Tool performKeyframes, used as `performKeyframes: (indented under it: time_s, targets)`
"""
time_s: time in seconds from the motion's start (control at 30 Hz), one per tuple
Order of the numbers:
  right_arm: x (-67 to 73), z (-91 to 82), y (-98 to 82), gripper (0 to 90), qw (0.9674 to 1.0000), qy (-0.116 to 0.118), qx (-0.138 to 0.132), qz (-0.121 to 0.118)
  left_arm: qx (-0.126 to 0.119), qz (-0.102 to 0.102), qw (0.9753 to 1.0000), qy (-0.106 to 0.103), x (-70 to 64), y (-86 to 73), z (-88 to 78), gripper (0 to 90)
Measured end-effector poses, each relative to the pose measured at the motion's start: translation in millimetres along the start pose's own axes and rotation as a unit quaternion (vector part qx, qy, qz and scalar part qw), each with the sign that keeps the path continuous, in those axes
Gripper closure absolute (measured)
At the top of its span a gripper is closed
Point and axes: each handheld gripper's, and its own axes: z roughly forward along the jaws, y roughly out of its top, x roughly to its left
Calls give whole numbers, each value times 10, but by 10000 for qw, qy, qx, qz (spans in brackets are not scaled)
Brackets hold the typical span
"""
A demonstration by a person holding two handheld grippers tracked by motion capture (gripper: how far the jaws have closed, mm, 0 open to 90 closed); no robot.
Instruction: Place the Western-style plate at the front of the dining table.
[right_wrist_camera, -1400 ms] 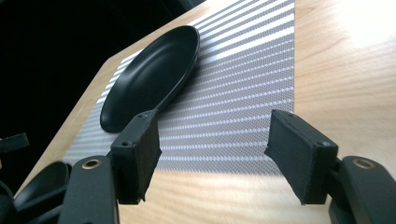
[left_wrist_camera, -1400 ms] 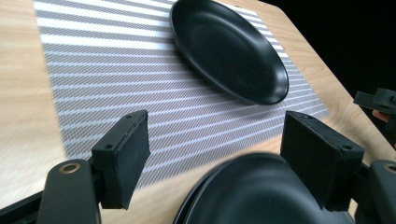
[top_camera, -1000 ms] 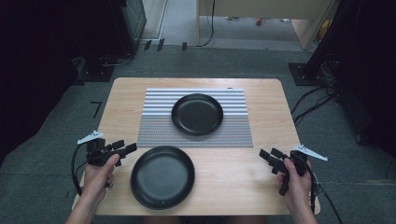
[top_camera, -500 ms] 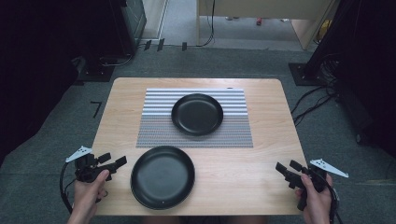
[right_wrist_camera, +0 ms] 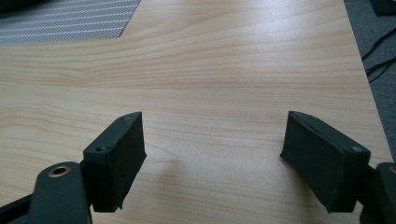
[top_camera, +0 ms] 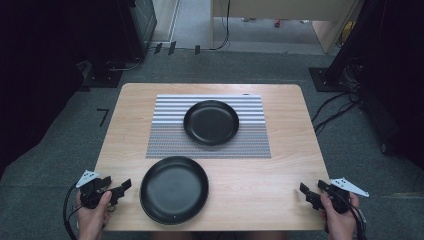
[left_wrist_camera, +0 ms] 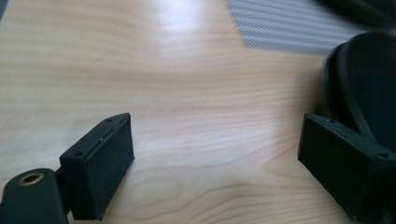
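Note:
Two black plates are on the wooden table (top_camera: 280, 170). The far plate (top_camera: 211, 122) sits on a striped mat (top_camera: 165, 135); the near plate (top_camera: 174, 189) lies on bare wood by the front edge. My left gripper (top_camera: 122, 187) is at the front left corner, just left of the near plate. Its jaws have just been opening, and they stand open with nothing between them (left_wrist_camera: 215, 154). The near plate's rim (left_wrist_camera: 369, 84) lies just beyond the right-hand jaw in the left gripper view. My right gripper (top_camera: 311, 191) is at the front right corner, its jaws also just opened over bare wood (right_wrist_camera: 212, 149).
Dark equipment and cables (top_camera: 340, 105) stand on the grey floor around the table. The table's right edge (right_wrist_camera: 369, 84) runs close beside the right gripper. A corner of the mat (right_wrist_camera: 70, 18) lies far ahead of it.
Both hands have drawn back toward the front edge and outward to the table's corners. The left gripper has moved away from the near plate's left side. Both pairs of jaws stand wider.

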Motion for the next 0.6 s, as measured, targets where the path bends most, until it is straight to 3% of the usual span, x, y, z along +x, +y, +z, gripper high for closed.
performKeyframes:
  time_s: [0.1, 0.2, 0.27, 0.3, 0.33, 0.37, 0.4, 0.43, 0.6]
  targets:
    - [30, 19, 7, 203, 9998, -104, 48, -167, -1, 76, 9999, 95, -3, -8, 3, 108]
    - [48, 37, 17, 202, 9995, -148, 82, -271, 39, 364, 9989, 306, -73, -25, 34, 108]
    - [68, 50, 20, 201, 9991, -192, 102, -358, 100, 648, 9965, 526, -141, -42, 63, 108]
    - [68, 50, 20, 201, 9991, -192, 102, -358, 100, 648, 9965, 526, -141, -42, 63, 108]
    - [112, 65, 17, 196, 9978, -350, 165, -539, 184, 957, 9920, 804, -214, -62, 97, 109]
    - [112, 65, 17, 196, 9978, -350, 165, -539, 184, 957, 9920, 804, -214, -62, 97, 109]
    - [185, 95, 11, 172, 9946, -585, 270, -817, 248, 1115, 9889, 952, -254, -67, 119, 109]
    - [185, 95, 11, 172, 9946, -585, 270, -817, 274, 1186, 9875, 999, -269, -68, 128, 109]
    - [214, 115, 14, 137, 9940, -530, 331, -900, 248, 1152, 9884, 958, -265, -68, 124, 122]
